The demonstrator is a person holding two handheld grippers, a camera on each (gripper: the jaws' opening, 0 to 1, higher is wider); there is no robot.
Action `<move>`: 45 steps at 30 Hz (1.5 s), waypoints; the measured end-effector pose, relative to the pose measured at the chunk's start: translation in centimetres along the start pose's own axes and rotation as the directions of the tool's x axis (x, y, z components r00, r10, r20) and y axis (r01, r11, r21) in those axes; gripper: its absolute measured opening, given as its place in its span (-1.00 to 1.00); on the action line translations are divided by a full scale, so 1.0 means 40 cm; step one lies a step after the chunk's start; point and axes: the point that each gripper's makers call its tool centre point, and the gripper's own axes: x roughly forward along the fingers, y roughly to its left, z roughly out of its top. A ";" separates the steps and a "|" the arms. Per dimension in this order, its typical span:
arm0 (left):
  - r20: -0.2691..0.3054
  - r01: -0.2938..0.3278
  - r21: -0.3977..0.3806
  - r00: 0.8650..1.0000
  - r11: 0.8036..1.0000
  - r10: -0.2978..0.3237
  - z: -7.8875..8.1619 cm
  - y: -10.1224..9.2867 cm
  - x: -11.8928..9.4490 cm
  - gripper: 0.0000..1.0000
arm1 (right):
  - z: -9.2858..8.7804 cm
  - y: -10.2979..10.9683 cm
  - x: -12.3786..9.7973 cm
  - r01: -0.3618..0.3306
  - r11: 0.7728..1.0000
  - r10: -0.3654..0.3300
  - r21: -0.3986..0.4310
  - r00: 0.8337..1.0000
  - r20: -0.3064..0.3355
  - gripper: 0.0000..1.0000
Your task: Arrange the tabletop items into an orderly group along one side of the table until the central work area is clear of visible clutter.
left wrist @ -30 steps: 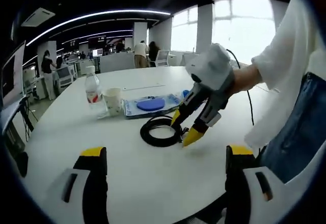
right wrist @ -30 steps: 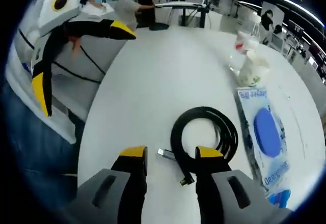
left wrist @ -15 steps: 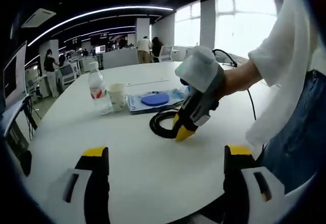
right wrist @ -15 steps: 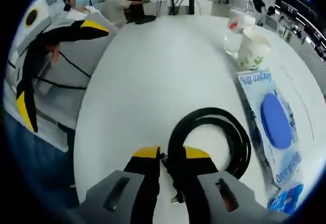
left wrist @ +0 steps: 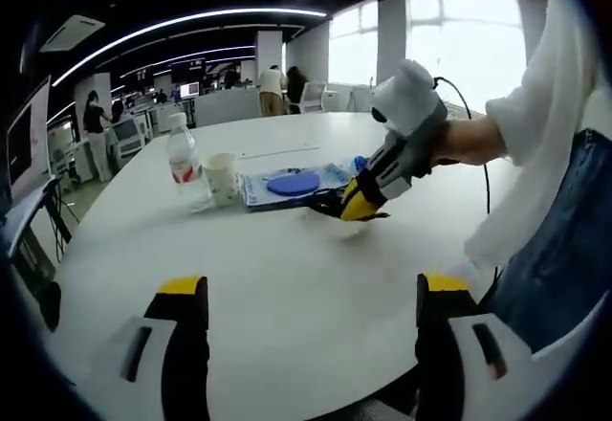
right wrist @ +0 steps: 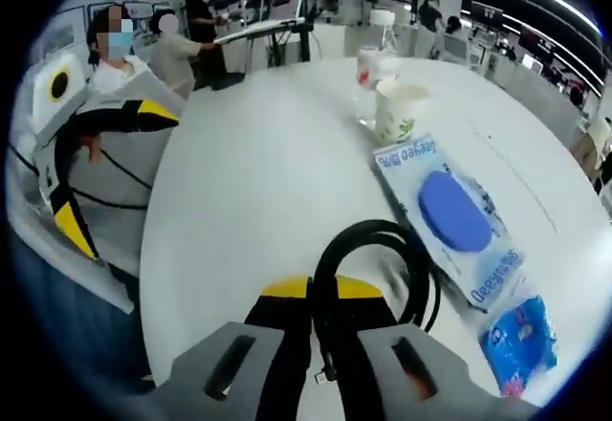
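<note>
Task judged partly done, roughly at its middle. Right yellow-tipped gripper (right wrist: 321, 289) clamped narrow on the coiled black cable (right wrist: 382, 249), the coil's near strand pinched between the jaws and apparently lifted just off the round white table (right wrist: 249, 172), near the flat blue-and-white packet with a blue disc (right wrist: 457, 215). Already grouped along the far side: clear plastic water bottle with a red label (left wrist: 179, 161), white paper cup (left wrist: 222, 176) just beside it, then the packet, with a small crumpled blue wrapper (right wrist: 517, 330) near its end. Left yellow-tipped gripper (left wrist: 304, 292) held wide apart and empty over bare tabletop. Left to do, by this reading: setting the cable beside that row, perhaps tidying the wrapper.
</note>
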 end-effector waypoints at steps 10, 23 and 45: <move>-0.031 0.009 -0.001 0.999 1.000 -0.009 -0.012 -0.007 0.002 0.78 | -0.032 -0.099 -0.209 0.146 0.984 -0.158 0.103 0.981 0.115 -0.97; -0.072 0.030 0.008 0.997 1.000 -0.029 -0.030 -0.017 0.001 0.73 | -0.182 -0.197 -0.392 0.331 0.940 -0.335 0.084 0.941 0.037 -0.96; -0.089 0.007 0.018 0.996 1.000 -0.006 -0.037 -0.007 -0.001 0.68 | -0.264 -0.154 -0.198 0.207 0.961 -0.198 0.183 0.978 -0.066 -0.94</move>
